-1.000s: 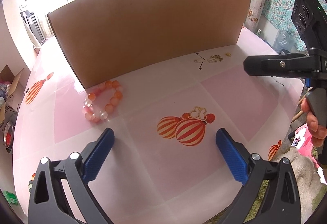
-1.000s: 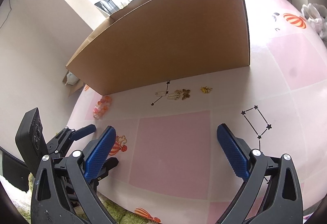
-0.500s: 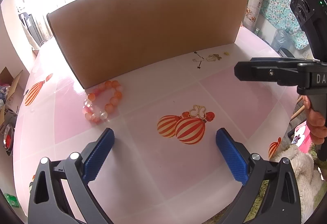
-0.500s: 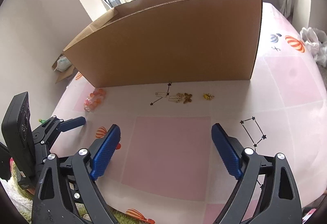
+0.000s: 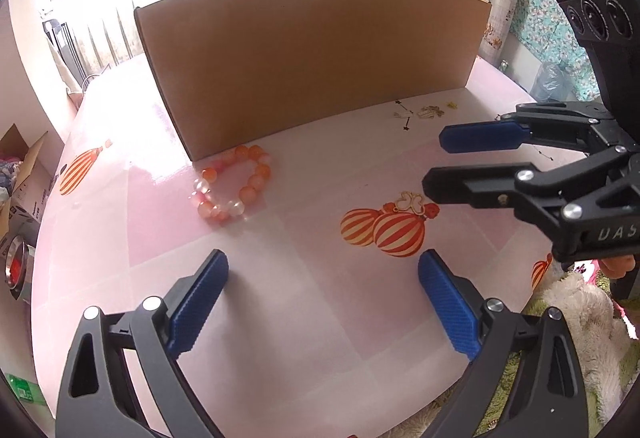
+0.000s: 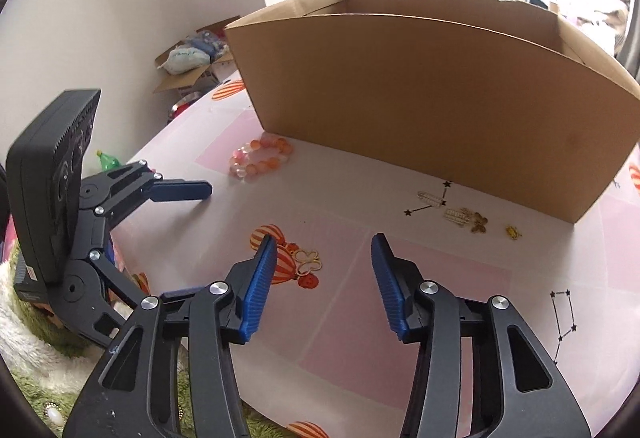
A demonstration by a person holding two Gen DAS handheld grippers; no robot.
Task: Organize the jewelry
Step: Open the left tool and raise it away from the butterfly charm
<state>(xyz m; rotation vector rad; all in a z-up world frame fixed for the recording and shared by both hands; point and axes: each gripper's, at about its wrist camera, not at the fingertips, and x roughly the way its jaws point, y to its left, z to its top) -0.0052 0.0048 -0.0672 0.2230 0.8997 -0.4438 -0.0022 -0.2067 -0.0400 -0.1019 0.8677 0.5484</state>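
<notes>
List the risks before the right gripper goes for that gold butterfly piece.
1. The butterfly charm lies flat and thin on the table; the right gripper, whose jaws have just been closing on nothing, may slide over it.
2. The left gripper waits nearby; they could collide.

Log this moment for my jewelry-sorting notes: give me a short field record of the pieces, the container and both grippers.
bead bracelet: on the table, beside the box's near left corner
gold butterfly piece: on a balloon print, just ahead of the right gripper
small gold pieces: lying loose by the box wall
cardboard box: open top, contents not visible
left gripper: open, nothing between the jaws
right gripper: jaws just closing, still apart, nothing between them
</notes>
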